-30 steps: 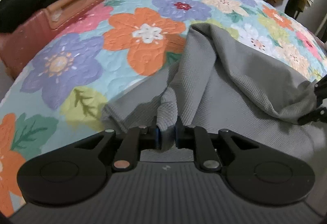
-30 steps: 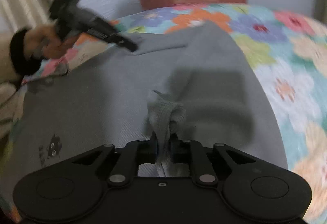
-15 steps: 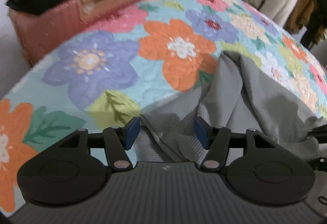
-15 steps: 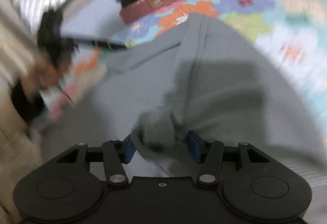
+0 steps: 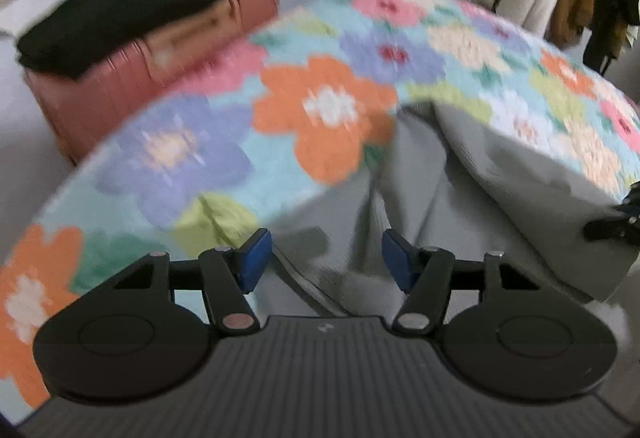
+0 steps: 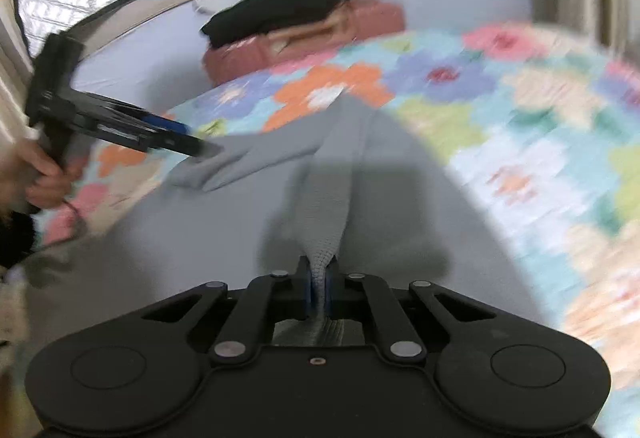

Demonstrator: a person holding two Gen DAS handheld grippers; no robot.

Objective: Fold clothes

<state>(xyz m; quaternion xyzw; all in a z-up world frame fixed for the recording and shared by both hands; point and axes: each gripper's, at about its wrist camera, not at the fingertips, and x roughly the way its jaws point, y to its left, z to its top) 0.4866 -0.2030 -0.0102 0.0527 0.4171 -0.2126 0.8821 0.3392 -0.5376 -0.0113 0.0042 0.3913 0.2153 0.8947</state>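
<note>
Right wrist view: your right hand-held gripper (image 6: 319,280) pinches grey garment (image 6: 360,174) fold, ridge running away toward bed's (image 6: 540,126) far edge. Left hand-held gripper (image 5: 325,258) spread, cloth just ahead, nearer garment's left edge.

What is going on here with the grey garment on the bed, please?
A person is folding a grey garment on a floral quilt, with a handheld tool in each hand. The right tool is shut on a bunched fold of the fabric. The left tool is open over the garment's edge, gripping nothing. The garment lies only partly folded, with loose ridges. Beyond the bed, black clothes sit on a red suitcase.
</note>
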